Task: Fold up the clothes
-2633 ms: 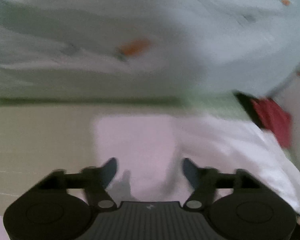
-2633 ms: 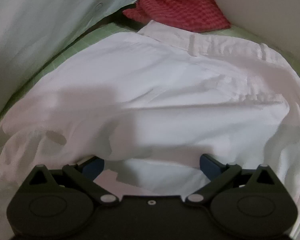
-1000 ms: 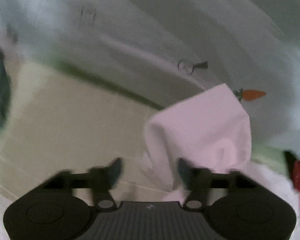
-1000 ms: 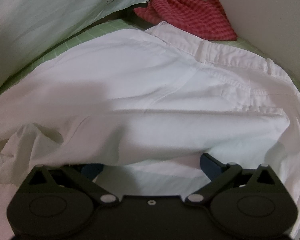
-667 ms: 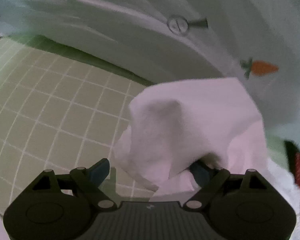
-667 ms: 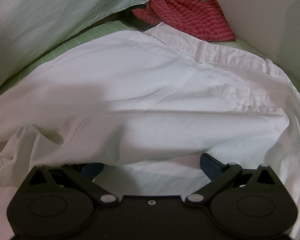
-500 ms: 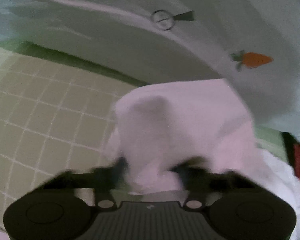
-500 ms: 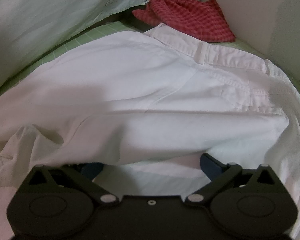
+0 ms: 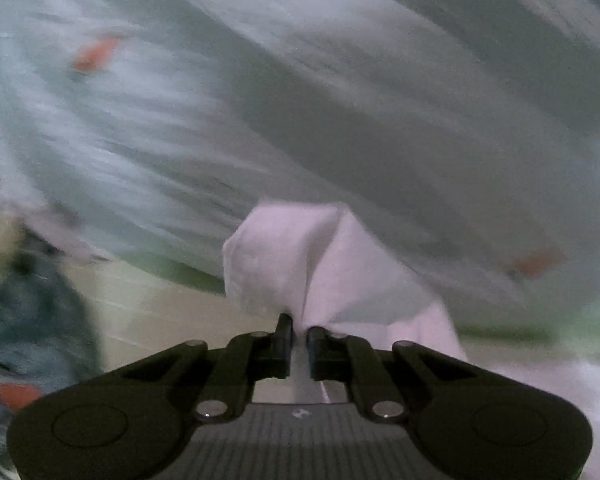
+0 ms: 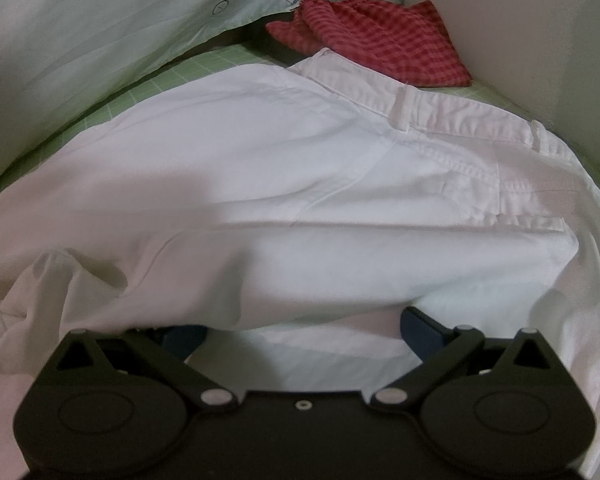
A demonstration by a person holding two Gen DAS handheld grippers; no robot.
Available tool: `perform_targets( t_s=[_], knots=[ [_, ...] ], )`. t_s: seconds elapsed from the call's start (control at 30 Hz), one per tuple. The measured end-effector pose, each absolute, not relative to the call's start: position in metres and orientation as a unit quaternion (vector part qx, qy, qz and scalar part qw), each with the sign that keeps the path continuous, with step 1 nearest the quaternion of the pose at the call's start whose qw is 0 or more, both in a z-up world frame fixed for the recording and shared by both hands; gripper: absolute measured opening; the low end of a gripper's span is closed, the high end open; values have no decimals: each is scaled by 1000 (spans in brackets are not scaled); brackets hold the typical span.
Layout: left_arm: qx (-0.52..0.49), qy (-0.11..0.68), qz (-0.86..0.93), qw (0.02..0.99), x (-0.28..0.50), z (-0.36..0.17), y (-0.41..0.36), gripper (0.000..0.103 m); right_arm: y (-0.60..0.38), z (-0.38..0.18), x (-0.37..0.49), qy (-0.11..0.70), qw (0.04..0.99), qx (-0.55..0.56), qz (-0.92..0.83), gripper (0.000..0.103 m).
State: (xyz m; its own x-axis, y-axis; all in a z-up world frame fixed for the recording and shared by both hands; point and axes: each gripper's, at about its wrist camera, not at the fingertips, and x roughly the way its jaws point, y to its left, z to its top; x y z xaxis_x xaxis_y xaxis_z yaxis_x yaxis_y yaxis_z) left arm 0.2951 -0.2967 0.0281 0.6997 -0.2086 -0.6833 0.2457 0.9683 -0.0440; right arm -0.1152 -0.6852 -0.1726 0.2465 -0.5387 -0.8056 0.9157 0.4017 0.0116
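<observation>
White trousers (image 10: 300, 168) lie spread over the green grid mat (image 10: 168, 76), waistband at the far right. In the left wrist view a leg end of the trousers (image 9: 300, 264) stands bunched up above the mat. My left gripper (image 9: 299, 322) has its jaws closing, and the pads pinch that white cloth between them. My right gripper (image 10: 302, 330) stands open and wide near the lower edge of the trousers. A fold of the white fabric drapes over its fingertips and hides them.
A red checked cloth (image 10: 376, 36) lies beyond the waistband by a white wall (image 10: 520, 20). A pale green garment (image 10: 100, 20) with carrot prints fills the back left and most of the blurred left wrist view. A blue garment (image 9: 28, 320) lies at the left.
My left gripper closed on the trouser leg end and rose with it, swinging so the view blurs. The right gripper and the trousers under it kept still.
</observation>
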Motion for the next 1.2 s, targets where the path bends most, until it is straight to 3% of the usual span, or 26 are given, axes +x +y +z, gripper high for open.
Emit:
perform_targets(
  t_s=[0.07,0.23,0.47,0.67,0.73,0.8,0.83,0.87,1.13,1.2],
  knots=[
    [16,376,-75,923,308,25,-279,45,-686,-173,-115,375,748,252,-486,103],
    [24,395,-21,918,302,0,-258,73,-686,-171,-115,381,746,254,-484,103],
    [-37,487,6,873,277,-61,-223,73,-683,-171,-111,380,740,258,-491,103],
    [-91,506,-40,857,275,-89,-235,73,-686,-170,-111,386,737,262,-490,103],
    [-101,510,-61,852,281,-91,-245,70,-686,-170,-111,386,736,262,-490,103],
    [-101,515,-71,848,289,-97,-252,47,-686,-170,-111,386,736,263,-490,103],
    [-99,517,-69,848,291,-97,-254,19,-686,-170,-111,386,735,263,-491,103],
    [-97,518,-68,847,294,-97,-257,7,-685,-170,-110,386,734,264,-492,103],
    [-39,441,-56,895,258,-36,-235,5,-684,-170,-110,388,733,265,-492,103],
    [-69,456,-33,887,252,-42,-215,13,-682,-170,-110,387,736,263,-490,103]
  ],
)
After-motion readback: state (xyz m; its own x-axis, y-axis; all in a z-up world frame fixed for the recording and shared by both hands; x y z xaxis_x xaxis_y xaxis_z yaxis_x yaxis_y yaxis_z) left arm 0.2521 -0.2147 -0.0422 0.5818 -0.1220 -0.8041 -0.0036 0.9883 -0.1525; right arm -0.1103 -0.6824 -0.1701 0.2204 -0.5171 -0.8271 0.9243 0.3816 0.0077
